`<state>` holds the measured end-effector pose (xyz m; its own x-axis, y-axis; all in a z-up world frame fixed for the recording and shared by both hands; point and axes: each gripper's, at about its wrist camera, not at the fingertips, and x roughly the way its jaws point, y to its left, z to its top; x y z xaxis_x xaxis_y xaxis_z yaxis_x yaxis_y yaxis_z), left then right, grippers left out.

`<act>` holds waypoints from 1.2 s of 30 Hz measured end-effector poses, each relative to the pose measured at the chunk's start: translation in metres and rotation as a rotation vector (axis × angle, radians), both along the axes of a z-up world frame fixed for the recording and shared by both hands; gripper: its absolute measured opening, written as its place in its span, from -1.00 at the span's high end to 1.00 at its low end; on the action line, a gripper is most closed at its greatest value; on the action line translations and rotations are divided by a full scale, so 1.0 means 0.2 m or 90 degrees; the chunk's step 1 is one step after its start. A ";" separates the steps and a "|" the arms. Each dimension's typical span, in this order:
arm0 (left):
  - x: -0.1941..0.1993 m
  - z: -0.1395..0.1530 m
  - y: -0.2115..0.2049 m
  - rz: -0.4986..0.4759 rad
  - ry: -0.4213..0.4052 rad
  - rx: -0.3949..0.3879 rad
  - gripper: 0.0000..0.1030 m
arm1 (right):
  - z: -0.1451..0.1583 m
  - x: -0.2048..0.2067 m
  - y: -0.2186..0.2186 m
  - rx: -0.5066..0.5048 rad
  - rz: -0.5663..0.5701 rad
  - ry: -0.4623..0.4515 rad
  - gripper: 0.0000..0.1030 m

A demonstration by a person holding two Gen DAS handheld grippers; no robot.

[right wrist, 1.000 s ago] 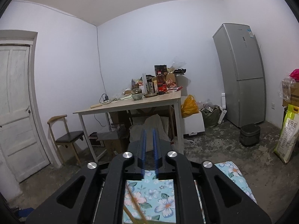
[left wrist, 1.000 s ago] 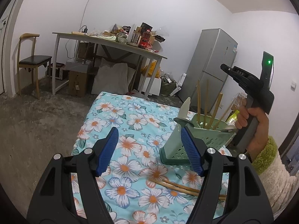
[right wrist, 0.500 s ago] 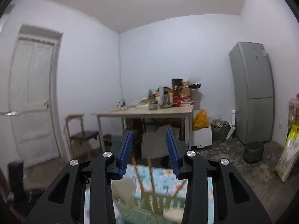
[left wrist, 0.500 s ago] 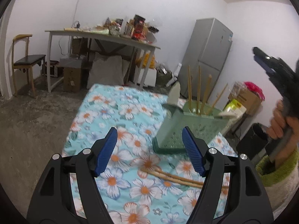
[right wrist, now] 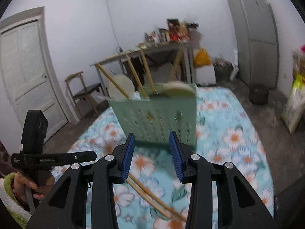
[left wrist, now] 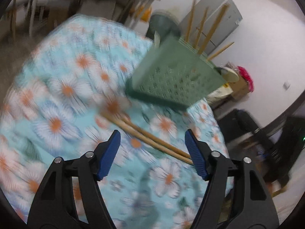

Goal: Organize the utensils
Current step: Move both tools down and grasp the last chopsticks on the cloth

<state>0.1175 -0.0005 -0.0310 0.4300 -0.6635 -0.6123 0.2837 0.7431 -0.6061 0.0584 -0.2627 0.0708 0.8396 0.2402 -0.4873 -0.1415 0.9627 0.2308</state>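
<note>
My left gripper (left wrist: 152,152) and right gripper (right wrist: 152,152) both gape wide, holding nothing. Two chopsticks (left wrist: 148,135) lie on the floral cloth (left wrist: 63,95) before the green holder (left wrist: 175,76), which, blurred, seems upright with utensils

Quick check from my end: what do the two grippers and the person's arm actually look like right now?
Both the left gripper and the right gripper have black angular frames, silver bolts and ribbed blue pads. The left hand wears a fuzzy green-and-white sleeve cuff.
</note>
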 end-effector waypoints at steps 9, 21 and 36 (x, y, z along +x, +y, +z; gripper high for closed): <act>0.12 -0.33 0.07 0.069 0.196 -0.198 0.13 | -0.11 -0.01 -0.03 0.037 -0.004 0.026 0.27; 0.11 -0.45 0.12 0.147 0.250 -0.244 0.80 | -0.20 0.03 -0.05 0.075 0.004 0.058 0.27; 0.05 -0.39 0.20 0.156 0.218 -0.244 0.85 | -0.22 0.04 -0.04 0.081 0.007 0.063 0.27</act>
<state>0.1268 0.0388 -0.1092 0.4190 -0.7712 -0.4793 -0.1301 0.4715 -0.8722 0.0659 -0.2711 0.0277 0.7859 0.3142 -0.5326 -0.1227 0.9234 0.3637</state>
